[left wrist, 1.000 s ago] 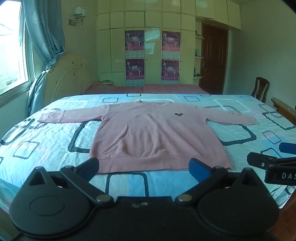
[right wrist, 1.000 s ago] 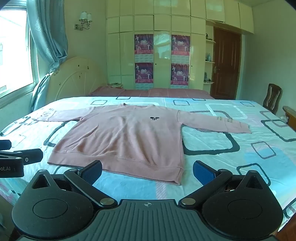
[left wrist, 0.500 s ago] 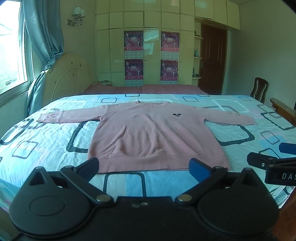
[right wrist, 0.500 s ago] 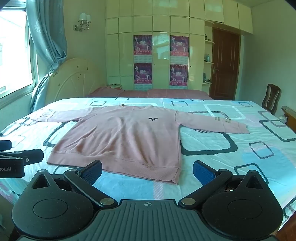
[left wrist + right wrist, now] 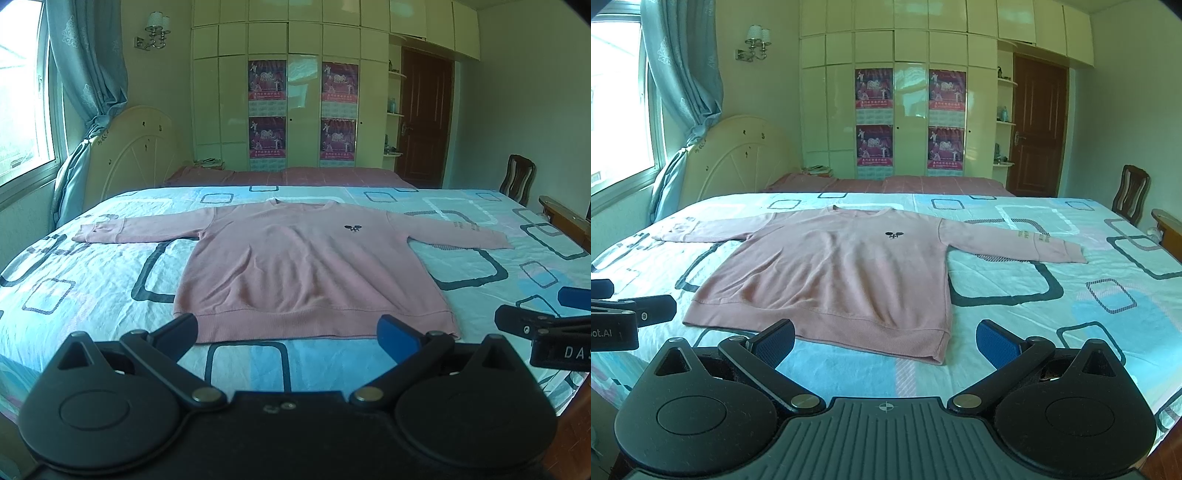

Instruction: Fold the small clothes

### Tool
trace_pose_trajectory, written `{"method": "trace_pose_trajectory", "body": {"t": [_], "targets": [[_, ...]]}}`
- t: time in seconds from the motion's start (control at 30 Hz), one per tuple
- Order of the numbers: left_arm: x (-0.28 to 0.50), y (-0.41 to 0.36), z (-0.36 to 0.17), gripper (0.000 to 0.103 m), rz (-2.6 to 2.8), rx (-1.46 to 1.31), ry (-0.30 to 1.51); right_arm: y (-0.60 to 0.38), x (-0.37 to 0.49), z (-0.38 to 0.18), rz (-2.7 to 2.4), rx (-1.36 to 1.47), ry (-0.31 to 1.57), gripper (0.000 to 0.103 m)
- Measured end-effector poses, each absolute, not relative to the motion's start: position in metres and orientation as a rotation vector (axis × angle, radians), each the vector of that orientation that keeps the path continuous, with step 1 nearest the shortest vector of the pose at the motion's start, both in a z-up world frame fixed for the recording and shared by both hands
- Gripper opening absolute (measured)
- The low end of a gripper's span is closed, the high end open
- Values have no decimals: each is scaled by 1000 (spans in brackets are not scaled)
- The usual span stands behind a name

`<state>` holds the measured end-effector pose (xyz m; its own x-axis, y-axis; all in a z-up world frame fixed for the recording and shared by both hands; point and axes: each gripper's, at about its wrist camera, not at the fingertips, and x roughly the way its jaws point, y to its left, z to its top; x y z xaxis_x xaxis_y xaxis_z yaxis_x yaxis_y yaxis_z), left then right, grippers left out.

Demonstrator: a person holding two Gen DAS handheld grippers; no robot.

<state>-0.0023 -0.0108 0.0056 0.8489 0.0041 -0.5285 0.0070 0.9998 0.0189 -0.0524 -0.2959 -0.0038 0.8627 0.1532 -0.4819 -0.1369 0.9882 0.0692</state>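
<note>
A pink long-sleeved sweatshirt point(image 5: 295, 266) lies flat and face up on the bed, both sleeves spread out sideways, hem toward me. It also shows in the right wrist view point(image 5: 831, 273). My left gripper point(image 5: 291, 332) is open and empty, just short of the hem's middle. My right gripper point(image 5: 886, 341) is open and empty, near the hem's right corner. Each gripper shows at the edge of the other's view: the right gripper point(image 5: 546, 325) and the left gripper point(image 5: 624, 314).
The bed point(image 5: 92, 288) has a light blue sheet with square patterns. A cream headboard point(image 5: 129, 155) stands at the left, a wardrobe point(image 5: 295, 92) with posters at the back, a wooden chair point(image 5: 517, 177) and a brown door point(image 5: 424, 118) at the right.
Both grippers have drifted slightly, so the sweatshirt sits a little further away and to the left in both views. Both jaws stay open.
</note>
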Motion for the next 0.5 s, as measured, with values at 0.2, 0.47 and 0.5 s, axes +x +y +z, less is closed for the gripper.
{"method": "trace_pose_trajectory", "body": {"t": [0.2,0.47,0.5], "targets": [[-2,-10,5,103,-1,21,557,-296,-52,-5,154,34,507,103],[-3,-8,4,103,0,17,557,-294,-51,-5,157,34,507,103],[-3,-8,4,103,-1,17,557,-294,-50,-5,157,35,507,103]]}}
